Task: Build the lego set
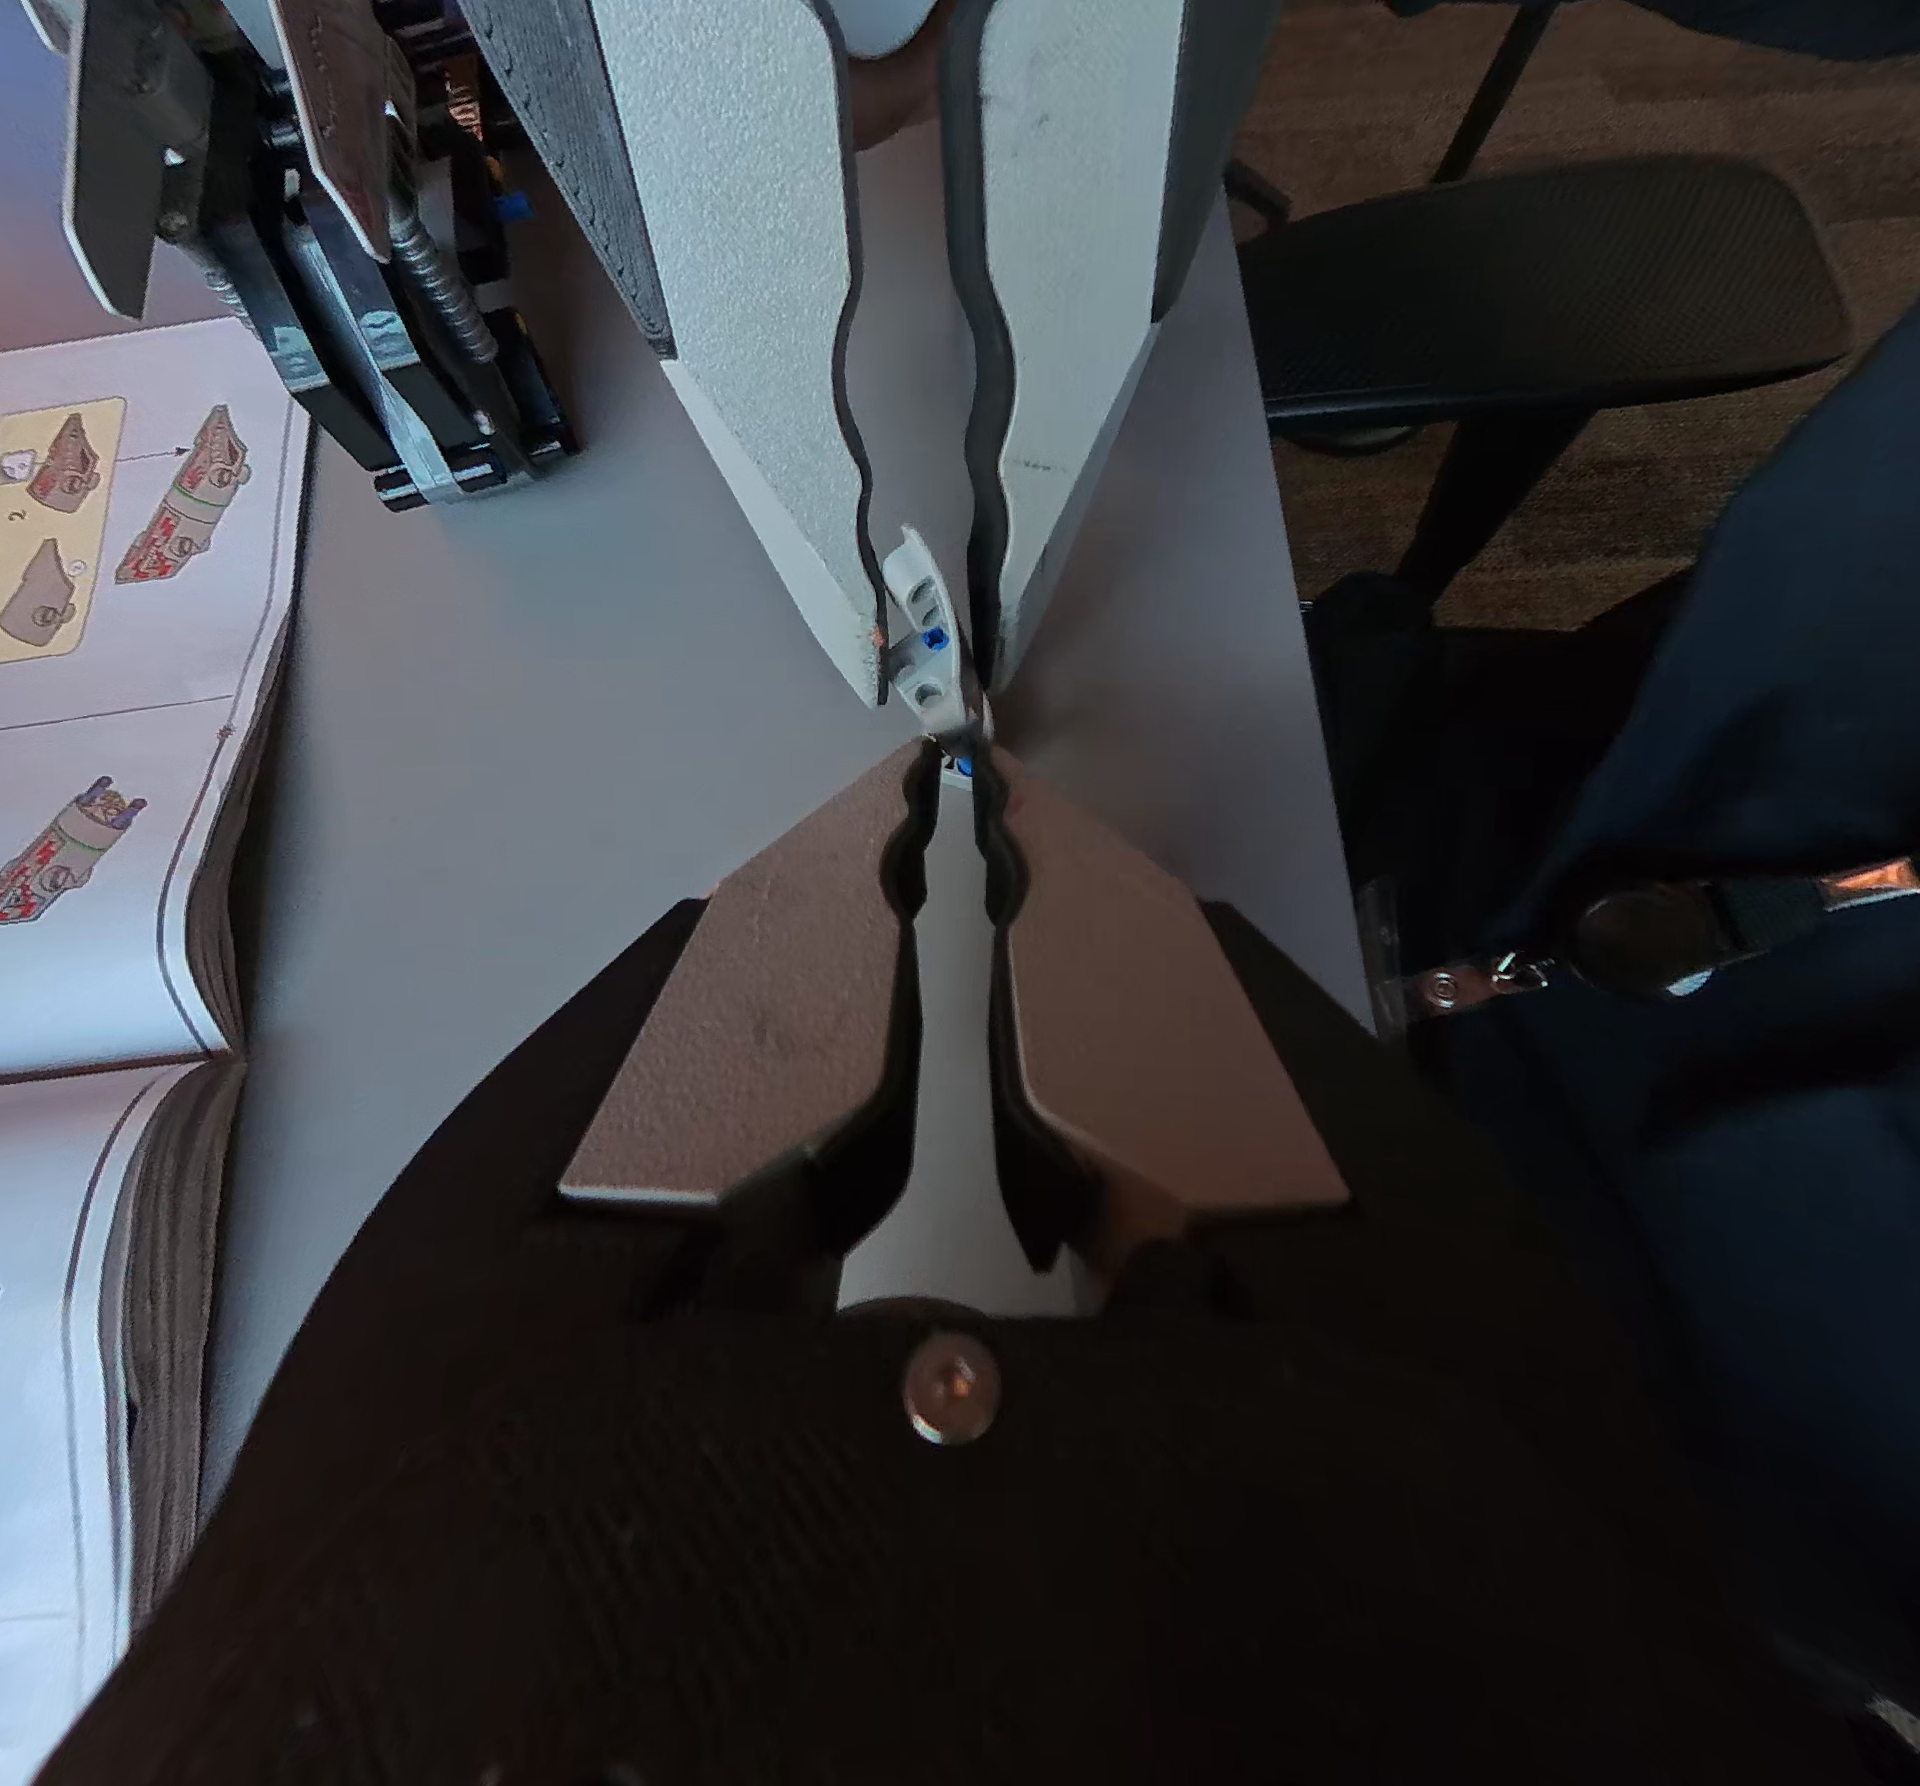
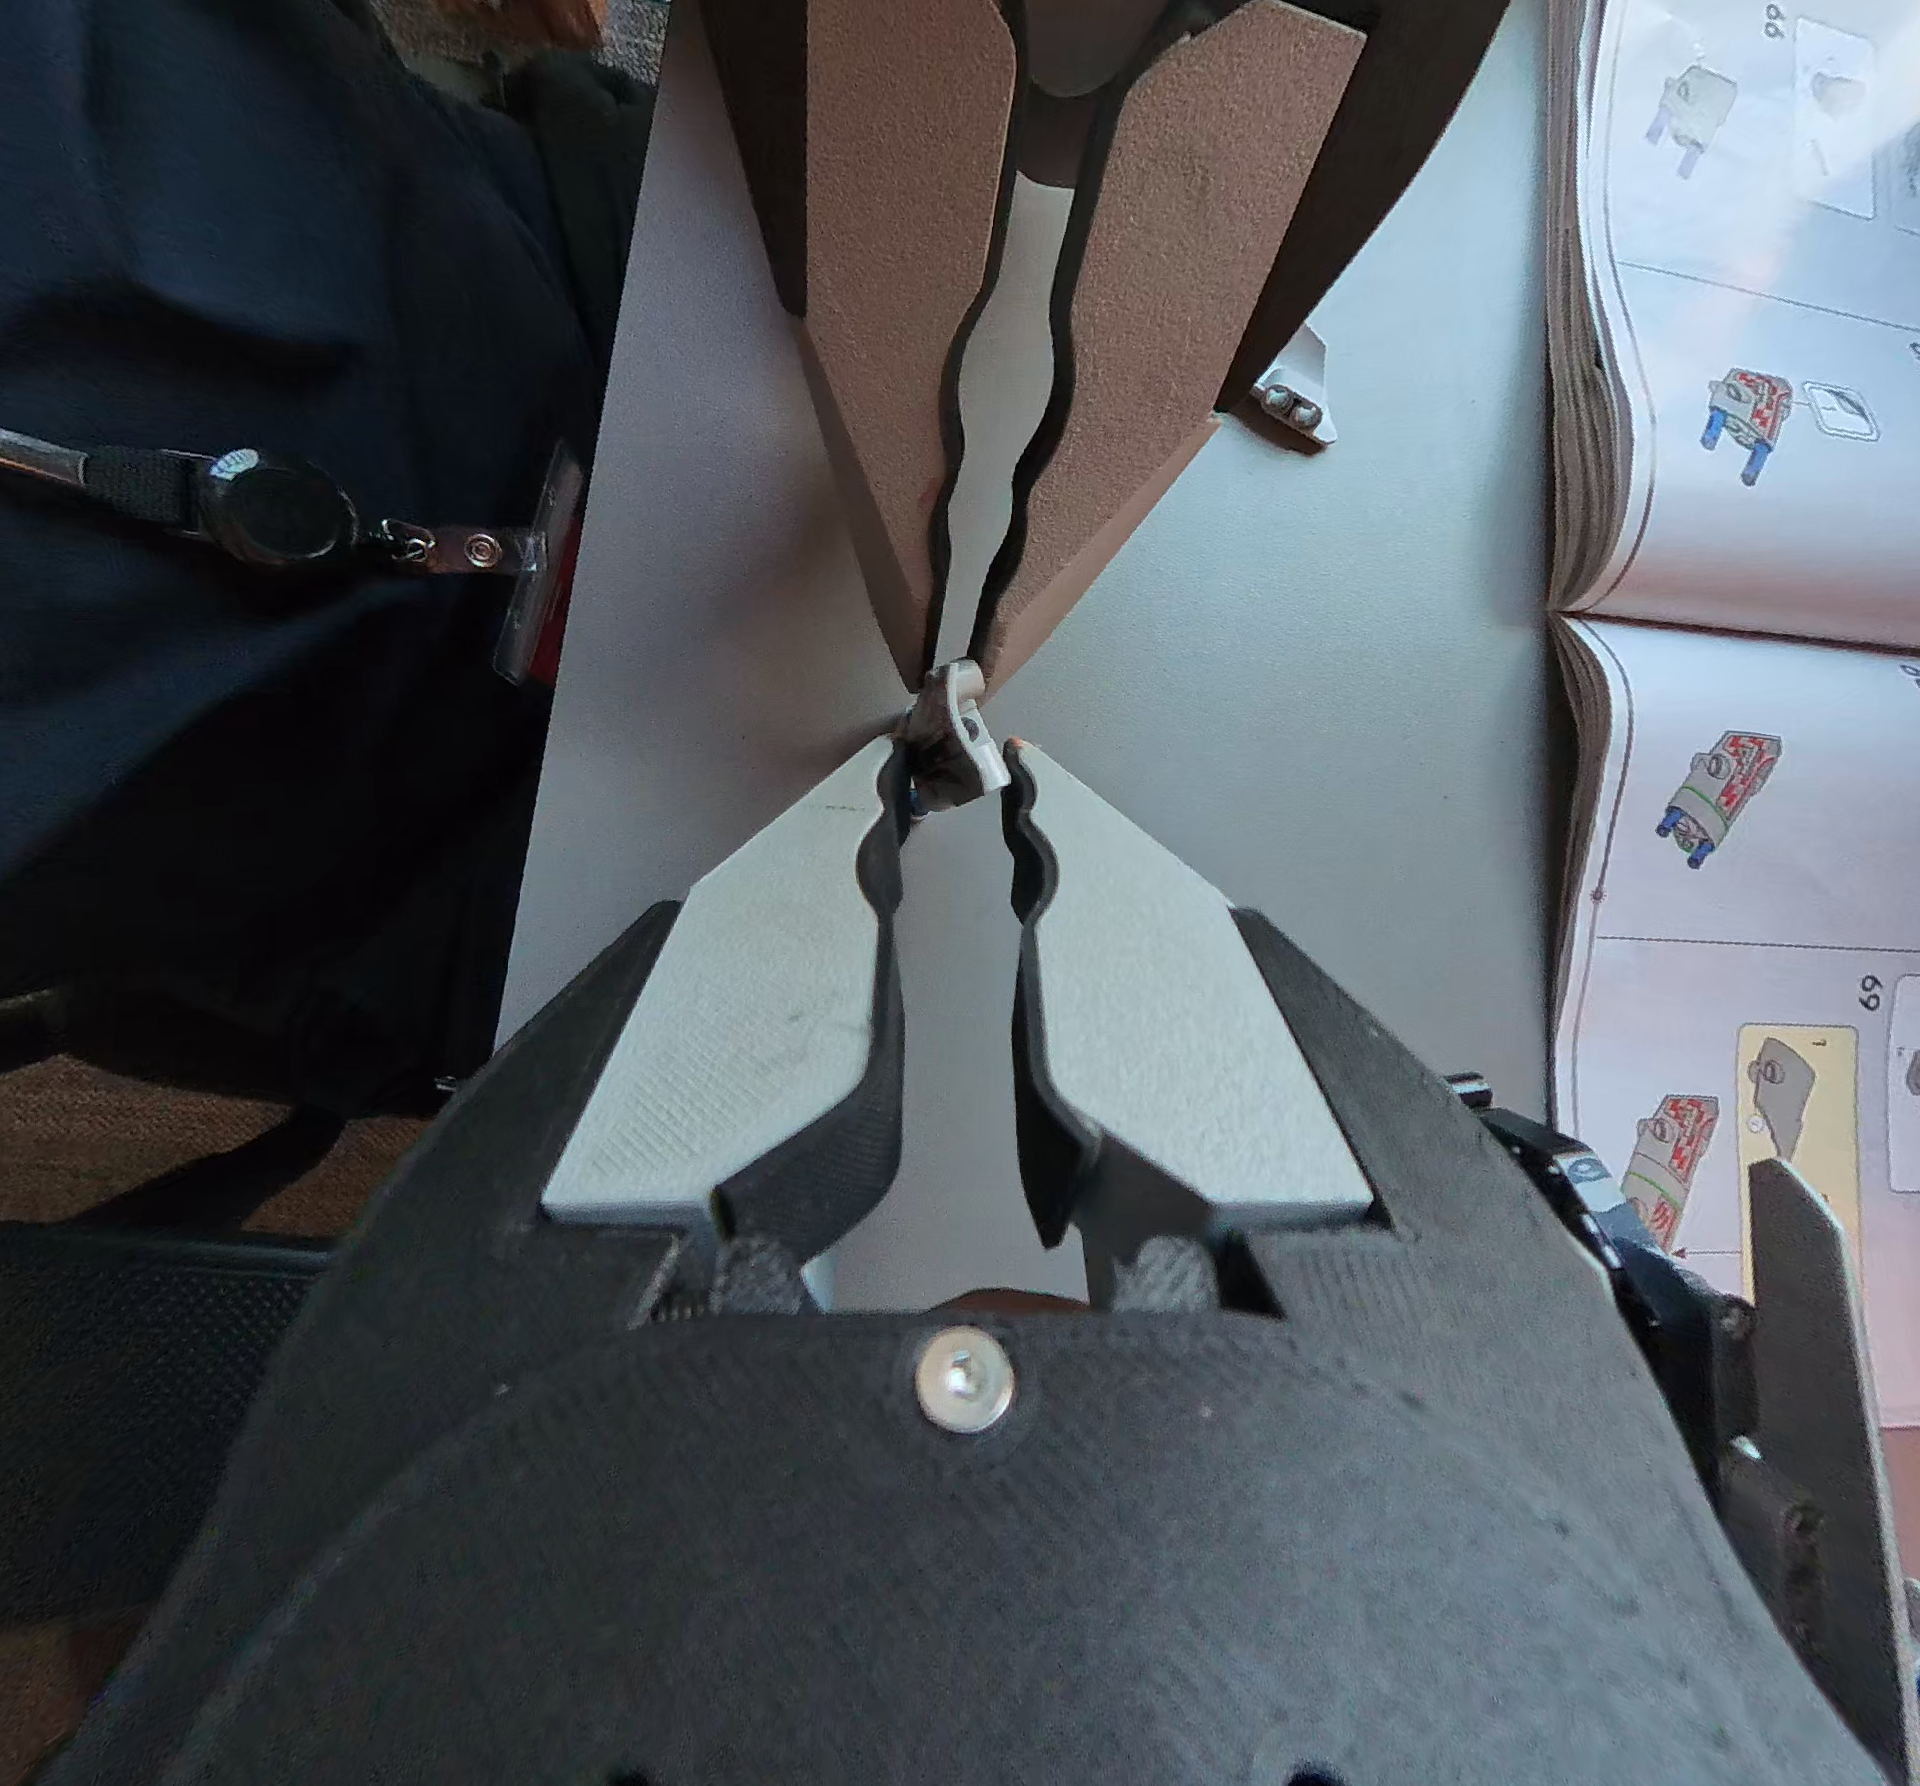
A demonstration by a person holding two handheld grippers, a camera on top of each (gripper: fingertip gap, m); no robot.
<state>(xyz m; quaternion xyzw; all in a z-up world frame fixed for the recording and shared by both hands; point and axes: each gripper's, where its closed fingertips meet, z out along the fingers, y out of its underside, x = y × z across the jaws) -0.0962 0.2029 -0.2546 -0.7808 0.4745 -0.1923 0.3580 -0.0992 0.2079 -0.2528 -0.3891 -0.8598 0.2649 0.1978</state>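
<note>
In the left wrist view my left gripper [image 1: 957, 762], with tan fingers, reaches up from the bottom and is shut on a blue pin [image 1: 964, 766]. My right gripper [image 1: 928, 671], with white fingers, comes down from the top and is shut on a small white lego piece [image 1: 918, 606] that carries the pin. The two sets of tips meet nose to nose just above the grey table [image 1: 520, 801]. In the right wrist view the right gripper [image 2: 951, 772] holds the white piece [image 2: 975, 730] with a dark part [image 2: 935, 768], and the left gripper [image 2: 957, 671] pinches its far end.
An open instruction booklet [image 1: 114, 718] [image 2: 1756, 718] lies beside the grippers. A partly built black and grey lego model [image 1: 343, 261] [image 2: 1621, 1248] stands by it. A loose white piece [image 2: 1294, 406] lies on the table. A person in dark clothes with a badge reel [image 2: 270, 510] and an office chair [image 1: 1538, 282] are at the table edge. The tips of both grippers are at nearly the same place.
</note>
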